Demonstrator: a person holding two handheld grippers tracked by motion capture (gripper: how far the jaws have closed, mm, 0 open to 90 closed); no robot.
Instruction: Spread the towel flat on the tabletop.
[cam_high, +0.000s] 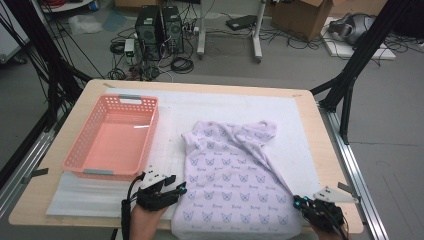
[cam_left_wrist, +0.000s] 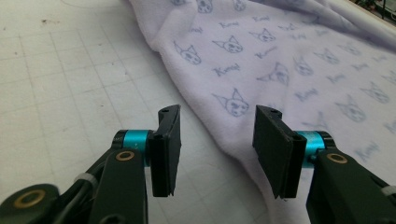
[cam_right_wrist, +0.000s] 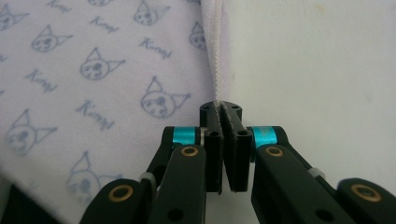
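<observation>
One lilac garment (cam_high: 235, 175) printed with small cat faces lies spread on the near half of the white mat (cam_high: 300, 115), its lower hem hanging at the table's near edge and its upper part bunched into folds toward the middle of the mat. One pink plastic basket (cam_high: 112, 137) sits on the left of the mat, well apart from the garment, and nothing lies in it. Two hand-held grippers work at the near edge. The left gripper (cam_high: 165, 192) sits just beside the garment's left edge; in the left gripper view its two black jaws stand partly apart, about halfway, with the cloth's edge (cam_left_wrist: 224, 140) running through the gap between them, and the pads do not press on it. The right gripper (cam_high: 305, 204) is at the garment's lower right corner; in the right gripper view its jaws are drawn together and pinch the ribbed white seam (cam_right_wrist: 217, 65) along the garment's edge, the fabric running up and away from the tips. One wooden table (cam_high: 325, 150) carries the mat.
</observation>
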